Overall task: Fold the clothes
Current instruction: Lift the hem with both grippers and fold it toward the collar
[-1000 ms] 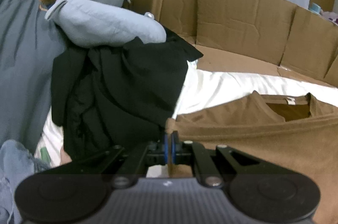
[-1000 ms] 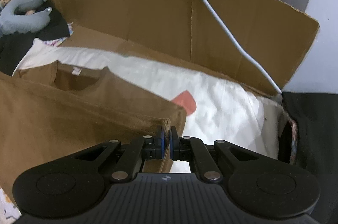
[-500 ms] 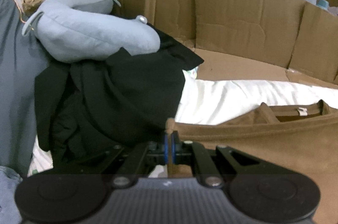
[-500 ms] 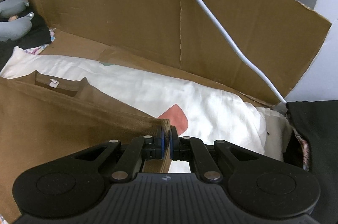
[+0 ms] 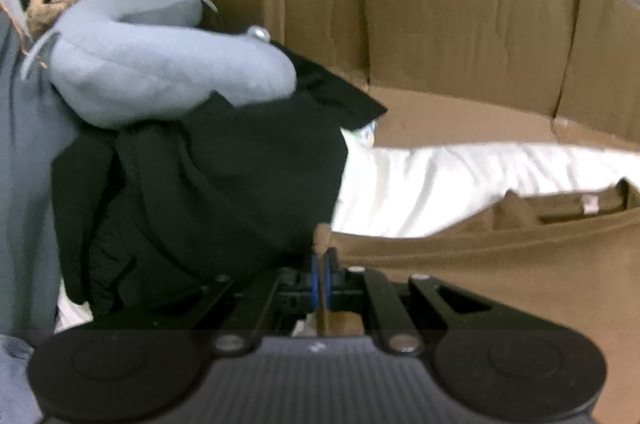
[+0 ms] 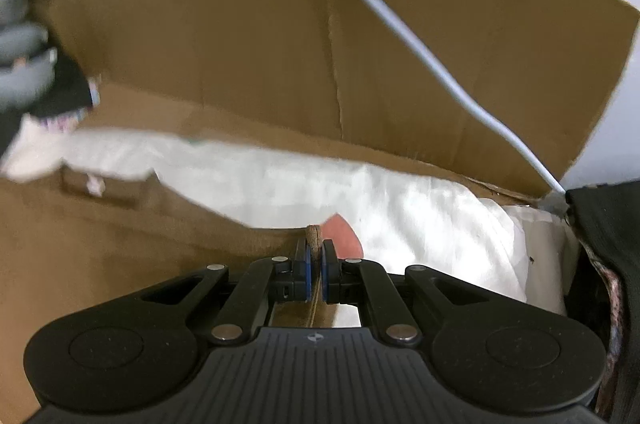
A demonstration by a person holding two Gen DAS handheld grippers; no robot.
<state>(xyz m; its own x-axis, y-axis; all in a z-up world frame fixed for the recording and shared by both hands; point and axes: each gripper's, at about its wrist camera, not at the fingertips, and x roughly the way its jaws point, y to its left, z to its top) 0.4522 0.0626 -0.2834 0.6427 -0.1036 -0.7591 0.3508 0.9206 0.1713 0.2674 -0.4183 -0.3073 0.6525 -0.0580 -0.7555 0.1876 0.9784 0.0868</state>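
Left gripper (image 5: 321,266) pinching brown shirt (image 5: 500,264) corner; right gripper (image 6: 315,266) pinching opposite corner (image 6: 120,244). Shirt over white sheet (image 6: 360,192), cardboard (image 6: 240,44) behind.

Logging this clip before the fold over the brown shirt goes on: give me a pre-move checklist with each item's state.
1. Left claw shut on brown shirt edge: ok.
2. Right claw shut on the shirt's other edge: ok.
3. Shirt edge taut between both claws: ok.
4. Collar tag visible, neck end facing away: ok.
5. White sheet ahead bare for landing: ok.
6. Black clothes pile apart from left claw: cannot tell, it sits very close.
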